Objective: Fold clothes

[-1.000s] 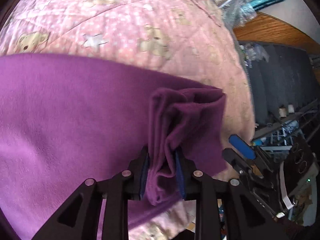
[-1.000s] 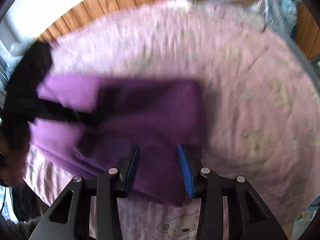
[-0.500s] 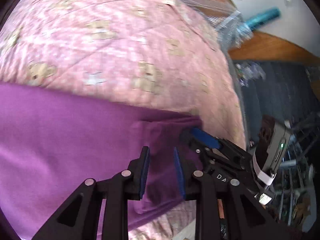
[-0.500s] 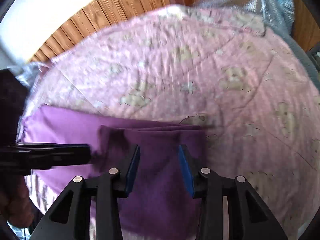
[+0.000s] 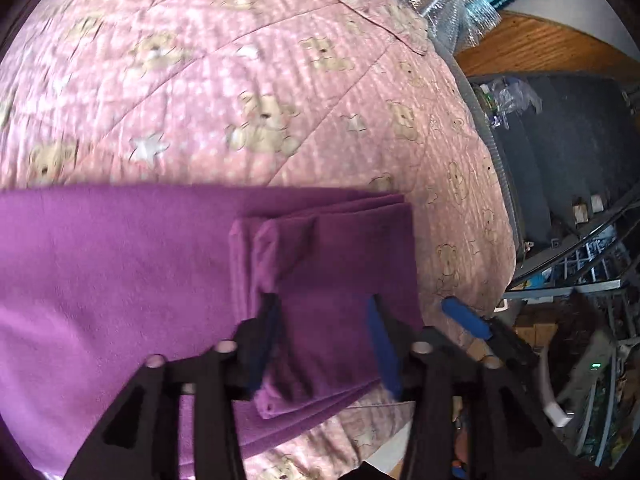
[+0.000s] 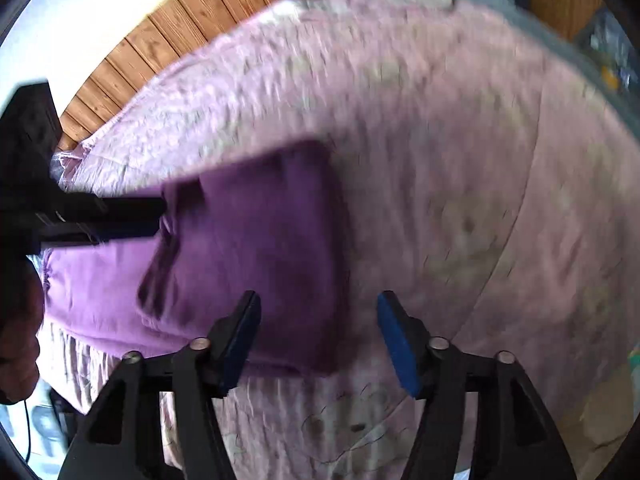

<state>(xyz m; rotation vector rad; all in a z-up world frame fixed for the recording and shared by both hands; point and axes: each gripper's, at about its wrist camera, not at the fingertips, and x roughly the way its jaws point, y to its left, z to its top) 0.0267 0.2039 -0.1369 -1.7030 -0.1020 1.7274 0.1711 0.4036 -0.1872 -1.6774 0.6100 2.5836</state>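
The right wrist view is smeared by motion, so the quilt's [image 6: 460, 160] print cannot be read. The purple cloth [image 5: 120, 280] is cut off at the left edge. The shelf clutter [image 5: 592, 264] is perhaps too small to identify.

The purple garment [image 5: 120, 272] is soft, matt fleece-like cloth with a faint nap. The pink quilt [image 5: 260, 80] under it is stitched, puckered cotton-looking fabric printed with bears. Both the left gripper [image 5: 324, 344] and right gripper [image 6: 316, 340] are matt black plastic with blue rubbery pads. The wall panelling [image 6: 160, 36] is varnished wood.
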